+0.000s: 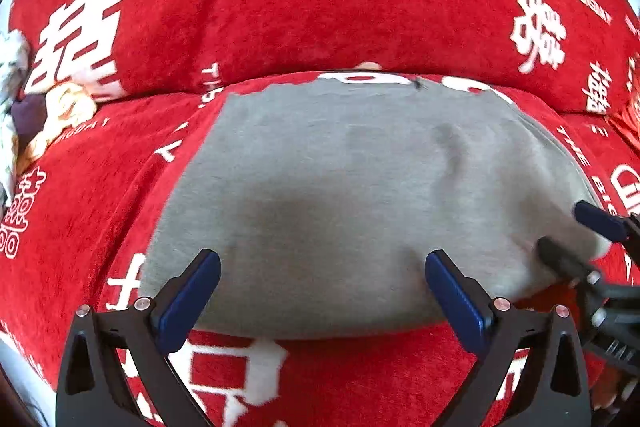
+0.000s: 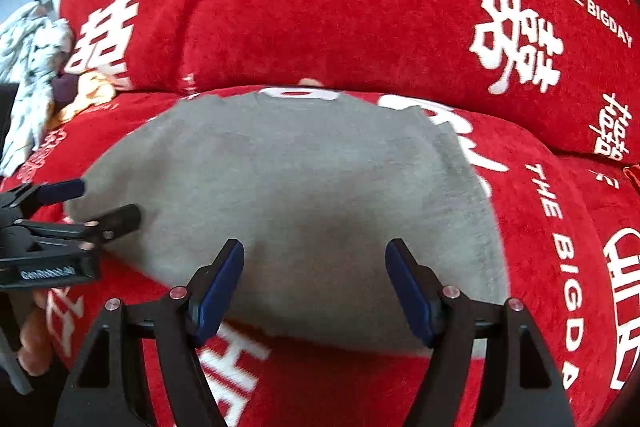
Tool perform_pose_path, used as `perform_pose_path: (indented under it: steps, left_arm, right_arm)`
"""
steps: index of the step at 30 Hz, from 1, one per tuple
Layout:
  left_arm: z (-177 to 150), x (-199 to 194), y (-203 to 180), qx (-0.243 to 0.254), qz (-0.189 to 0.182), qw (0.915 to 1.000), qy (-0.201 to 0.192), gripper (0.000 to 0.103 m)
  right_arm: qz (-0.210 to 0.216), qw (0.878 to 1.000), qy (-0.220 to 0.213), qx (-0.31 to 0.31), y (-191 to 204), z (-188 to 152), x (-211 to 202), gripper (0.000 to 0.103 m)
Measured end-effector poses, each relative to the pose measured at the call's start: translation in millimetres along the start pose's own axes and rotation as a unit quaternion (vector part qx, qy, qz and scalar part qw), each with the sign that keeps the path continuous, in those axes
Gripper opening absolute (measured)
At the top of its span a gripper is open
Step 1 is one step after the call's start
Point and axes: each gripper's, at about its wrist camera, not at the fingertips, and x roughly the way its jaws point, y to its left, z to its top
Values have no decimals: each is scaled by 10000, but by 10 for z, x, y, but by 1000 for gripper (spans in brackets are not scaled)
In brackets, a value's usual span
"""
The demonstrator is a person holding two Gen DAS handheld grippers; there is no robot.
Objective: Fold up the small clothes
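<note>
My left jaws (image 1: 322, 283) are spread wide and hold nothing. My right jaws (image 2: 314, 283) are spread too, with nothing in them. The grey cloth (image 1: 340, 195) lies flat on the red sofa cover (image 1: 280, 7), near its front edge.

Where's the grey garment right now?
The grey garment lies flat on the red blanket, centred in both wrist views, just ahead of both open grippers.
</note>
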Motion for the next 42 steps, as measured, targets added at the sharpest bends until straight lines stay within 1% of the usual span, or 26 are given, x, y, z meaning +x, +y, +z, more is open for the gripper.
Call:
perform_pose_path:
  steps: [3, 7, 10, 12, 13, 15, 18, 19, 23, 25, 27, 30, 32, 33, 34, 35, 36, 37, 38, 40, 42]
  left_arm:
    - [-73, 97, -62, 153, 203, 9996, 103, 102]
    - [-127, 122, 27, -58, 22, 9999, 145, 102]
    - [-131, 106, 25, -49, 45, 9999, 135, 102]
    - [-133, 88, 28, -55, 52, 9999, 132, 102]
    - [-136, 84, 37, -62, 42, 9999, 131, 102]
    - [-146, 89, 45, -78, 21, 9999, 128, 102]
    - [-160, 92, 49, -83, 13, 9999, 110, 102]
    - [-164, 91, 49, -73, 16, 9999, 105, 102]
    - [-163, 45, 96, -104, -19, 9998, 162, 102]
    - [-127, -47, 185, -279, -75, 9995, 108, 102]
    - [-43, -120, 313, -556, -122, 9984, 4, 102]
    - [84, -60, 369, -682, -140, 9975, 104, 102]
    - [118, 22, 323, -559, -66, 9983, 149, 102]
    - [109, 91, 298, -495, 39, 9985, 218, 102]
    - [81, 166, 287, -458, 131, 9984, 313, 102]
    - [33, 259, 292, -450, 199, 9978, 449, 102]
    - [-20, 304, 323, -508, 130, 9975, 468, 102]
    - [-55, 283, 362, -578, 40, 9977, 352, 102]
    - [-77, 248, 394, -600, 10, 9977, 307, 102]
    - [-65, 181, 449, -642, -25, 9974, 318, 102]
    - [17, 108, 528, -718, 59, 9972, 199, 102]
  right_arm:
    - [-116, 9998, 105, -151, 39, -94, 76, 76]
    - [-16, 9999, 80, -120, -62, -187, 75, 78]
    - [-17, 9997, 143, -183, -98, -227, 19, 78]
    - [39, 9999, 108, 12, -159, -226, -77, 78]
    - [138, 9997, 15, 204, -231, -228, -139, 79]
    - [229, 9984, -41, 511, -375, -237, -171, 79]
    - [139, 9979, 122, 624, -493, -287, -78, 78]
    - [194, 9980, 52, 592, -519, -310, -84, 78]
    - [133, 9982, 74, 572, -544, -292, -151, 78]
    - [180, 9965, -60, 809, -640, -258, -254, 79]
    - [215, 9941, -180, 1046, -758, -196, -304, 79]
    - [252, 9913, -196, 1277, -893, -34, -267, 79]
    - [514, 9888, -203, 1385, -931, 79, -205, 79]
    - [733, 9871, -163, 1416, -946, 124, -149, 79]
    - [866, 9855, -94, 1457, -968, 153, -73, 79]
    - [830, 9853, -16, 1495, -994, 158, -4, 79]
    - [664, 9851, 169, 1577, -1057, 138, 109, 79]
    - [553, 9845, 301, 1638, -1115, 113, 179, 79]
    - [549, 9827, 386, 1727, -1183, 80, 231, 75]
    - [713, 9797, 233, 1858, -1263, 45, 168, 74]
    - [558, 9834, 92, 1722, -1226, 97, 80, 74]
